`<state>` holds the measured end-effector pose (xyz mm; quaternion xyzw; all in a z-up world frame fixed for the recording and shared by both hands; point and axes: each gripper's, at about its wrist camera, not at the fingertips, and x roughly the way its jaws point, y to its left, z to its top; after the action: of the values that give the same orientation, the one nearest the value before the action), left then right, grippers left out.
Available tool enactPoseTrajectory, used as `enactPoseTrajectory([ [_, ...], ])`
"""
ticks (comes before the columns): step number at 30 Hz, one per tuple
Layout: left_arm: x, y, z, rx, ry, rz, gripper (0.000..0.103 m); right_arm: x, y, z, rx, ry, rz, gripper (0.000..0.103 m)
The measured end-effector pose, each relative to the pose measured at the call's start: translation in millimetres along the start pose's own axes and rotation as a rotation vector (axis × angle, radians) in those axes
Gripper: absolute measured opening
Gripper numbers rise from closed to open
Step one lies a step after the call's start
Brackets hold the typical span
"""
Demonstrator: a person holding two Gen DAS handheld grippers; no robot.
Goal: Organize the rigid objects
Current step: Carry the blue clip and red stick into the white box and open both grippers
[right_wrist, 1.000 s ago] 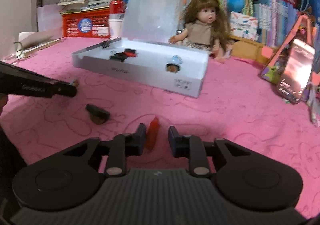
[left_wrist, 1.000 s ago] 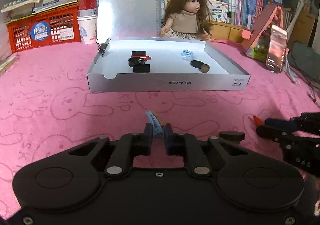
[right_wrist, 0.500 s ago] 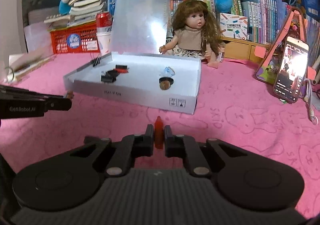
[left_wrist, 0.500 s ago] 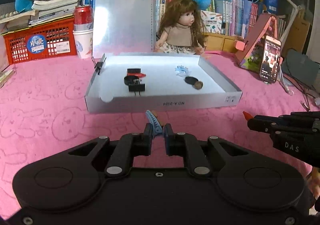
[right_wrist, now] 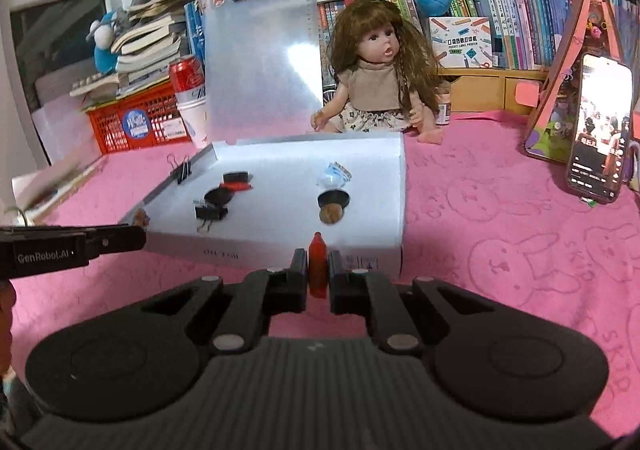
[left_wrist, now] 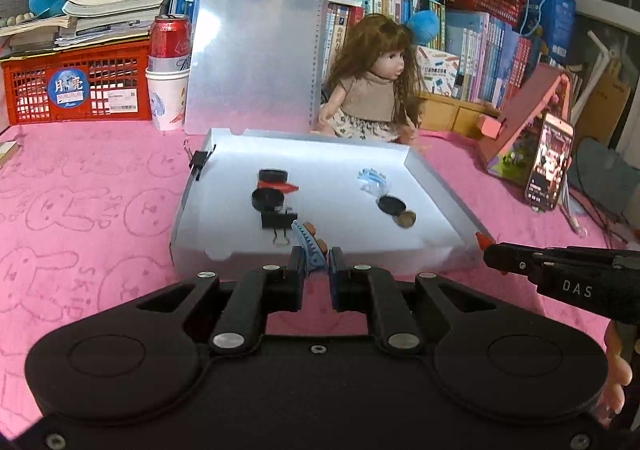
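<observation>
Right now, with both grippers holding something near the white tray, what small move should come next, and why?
Probably carry the left gripper forward over the shallow white cardboard tray: it grips the blue toothed hair clip just short of the tray's near wall.

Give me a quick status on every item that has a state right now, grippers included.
left gripper: shut on blue hair clip, at the box's near edge
right gripper: shut on red clip, in front of the box
white box: open, small items inside
binder clip: lying in the box
phone: screen on, propped upright
soda can: upright on a paper cup
</observation>
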<state>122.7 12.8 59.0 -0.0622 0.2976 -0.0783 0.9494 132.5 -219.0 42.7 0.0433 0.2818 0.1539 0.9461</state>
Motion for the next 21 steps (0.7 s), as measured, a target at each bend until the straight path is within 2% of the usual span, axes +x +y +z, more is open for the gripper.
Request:
enactPoseTrajectory([
  [14,45,18,55,-0.071,0.044,-0.062,0.012,38,-14,53,0.145,0.028,0.052,0.013],
  [21,95,30,88,-0.083,0.083,-0.027,0.012,77,-20,77,0.197,0.070,0.040,0.013],
])
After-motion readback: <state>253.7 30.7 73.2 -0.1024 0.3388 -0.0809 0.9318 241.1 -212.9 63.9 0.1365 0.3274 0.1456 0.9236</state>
